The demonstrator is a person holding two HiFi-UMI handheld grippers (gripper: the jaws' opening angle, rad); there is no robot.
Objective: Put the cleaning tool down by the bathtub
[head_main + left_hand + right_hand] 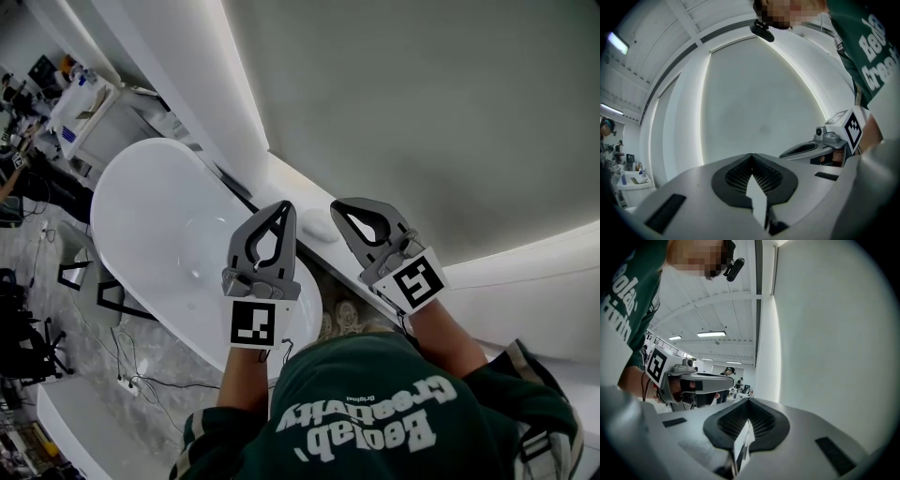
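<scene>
My left claw (282, 207) and right claw (341, 208) are both pressed together, empty. A pale lump (319, 226), likely the cleaning tool, lies on the ledge (281, 180) beside the bathtub (159, 225). A nudge from a claw could tip it in.

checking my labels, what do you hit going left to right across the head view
bathtub → left gripper → small white object → right gripper
</scene>
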